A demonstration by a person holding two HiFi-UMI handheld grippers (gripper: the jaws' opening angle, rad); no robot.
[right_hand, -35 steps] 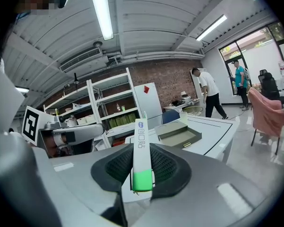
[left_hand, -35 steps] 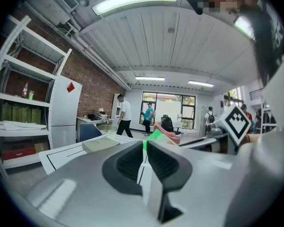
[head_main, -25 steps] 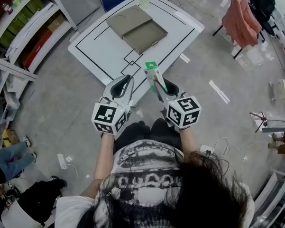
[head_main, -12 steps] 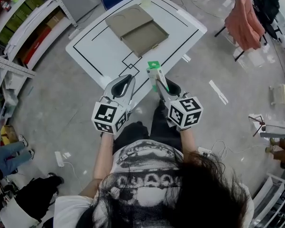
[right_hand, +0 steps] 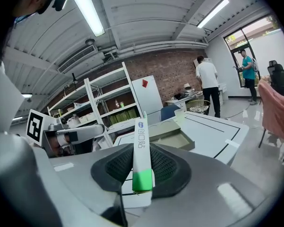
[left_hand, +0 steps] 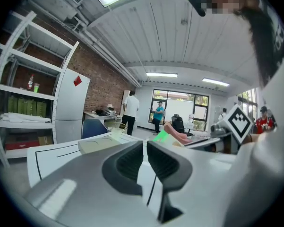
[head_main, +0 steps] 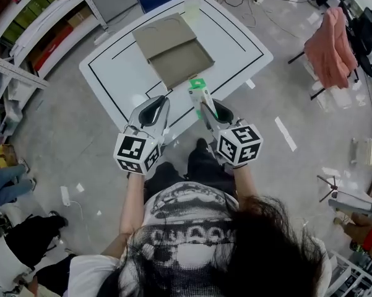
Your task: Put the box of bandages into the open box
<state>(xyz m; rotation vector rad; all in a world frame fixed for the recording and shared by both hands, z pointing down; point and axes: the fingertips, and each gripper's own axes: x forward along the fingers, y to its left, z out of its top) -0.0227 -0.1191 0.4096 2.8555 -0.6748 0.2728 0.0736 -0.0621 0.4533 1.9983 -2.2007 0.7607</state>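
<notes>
Head view shows the right gripper (head_main: 202,104) clamping the upright box of bandages (head_main: 198,92) above the table's (head_main: 117,73) near edge, the left gripper (head_main: 156,107) closed and empty, mid-carry, with the open box (head_main: 176,49) apparently the next reach.

The person wears a white short-sleeved T-shirt (head_main: 186,212) covered in a black halftone print of dots, arches and rounded shapes, with plain white sleeves. Below it are black trousers (head_main: 173,173). Long dark hair (head_main: 269,246) hangs loose and a little tousled. The left gripper (head_main: 160,101) and the right gripper (head_main: 209,107) look alike. Each has a smooth, rounded shell of pale silver-grey that narrows into two fingers (left_hand: 127,162), and each finger is lined on its inner face with a black ribbed pad. At the back of each gripper sits a white cube, one on the left (head_main: 136,153) and one on the right (head_main: 239,143). Every visible face of both cubes carries a bold black square marker.
</notes>
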